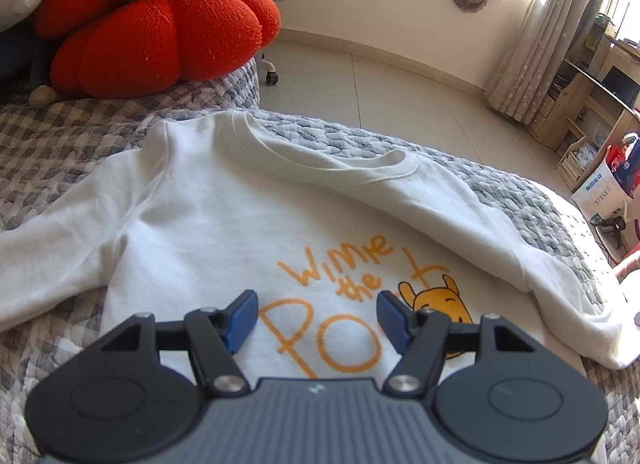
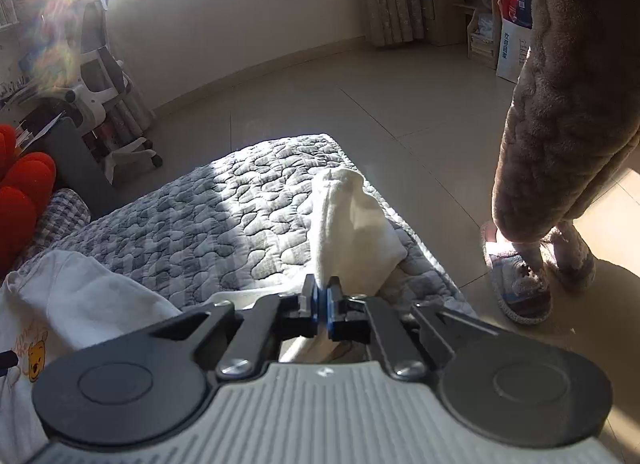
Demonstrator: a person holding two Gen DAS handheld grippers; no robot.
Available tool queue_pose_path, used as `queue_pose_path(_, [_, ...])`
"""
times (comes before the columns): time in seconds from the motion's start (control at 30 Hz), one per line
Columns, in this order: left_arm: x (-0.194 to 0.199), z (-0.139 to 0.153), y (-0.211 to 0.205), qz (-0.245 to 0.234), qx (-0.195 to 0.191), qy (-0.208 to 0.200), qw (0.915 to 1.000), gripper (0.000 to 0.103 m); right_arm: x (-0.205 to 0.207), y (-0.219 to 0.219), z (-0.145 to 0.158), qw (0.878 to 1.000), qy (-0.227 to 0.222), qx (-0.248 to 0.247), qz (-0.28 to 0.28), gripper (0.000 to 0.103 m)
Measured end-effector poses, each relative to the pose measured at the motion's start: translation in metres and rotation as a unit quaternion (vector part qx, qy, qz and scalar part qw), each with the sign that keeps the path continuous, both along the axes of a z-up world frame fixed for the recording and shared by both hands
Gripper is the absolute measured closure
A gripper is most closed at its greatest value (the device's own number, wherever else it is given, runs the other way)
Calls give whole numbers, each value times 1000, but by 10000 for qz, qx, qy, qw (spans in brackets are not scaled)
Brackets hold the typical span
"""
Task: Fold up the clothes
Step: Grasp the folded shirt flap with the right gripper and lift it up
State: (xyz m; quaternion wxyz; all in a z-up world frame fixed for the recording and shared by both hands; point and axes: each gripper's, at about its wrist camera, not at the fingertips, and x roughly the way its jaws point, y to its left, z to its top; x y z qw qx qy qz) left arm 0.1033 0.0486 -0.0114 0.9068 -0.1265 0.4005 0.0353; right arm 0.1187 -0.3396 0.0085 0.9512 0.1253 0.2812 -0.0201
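Two grippers: both working at lower centre of their frames.
Left gripper (image 1: 316,318): gaping wide, hovering over white printed cotton sweatshirt (image 1: 208,215).
Right gripper (image 2: 322,304): pinching its white sleeve cuff (image 2: 348,232) tightly.

Left hand-held gripper (image 1: 316,318) gapes wide; right hand-held gripper (image 2: 322,304) apparently pinched closed.

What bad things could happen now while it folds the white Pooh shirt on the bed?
1. The right gripper pinches only a thin bit of the sleeve, so the cloth might slip out when pulled.
2. The left gripper is open above the sweatshirt and holds nothing down, so the whole shirt might slide or bunch on the quilt.
3. The sleeve is near the bed's edge, so if dropped it might fall toward the floor.
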Motion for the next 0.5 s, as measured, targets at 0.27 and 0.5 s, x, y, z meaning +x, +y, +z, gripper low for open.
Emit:
queue_pose_path(0.27, [1,1,6,103,-75,-43,9999,36,-51,-15,67,9639,-2500,918,9,99])
queue_pose_path(0.5, [0,1,6,135,-59,-59,9999,36,-2,-31,-1,9976,-427,240,-486,98])
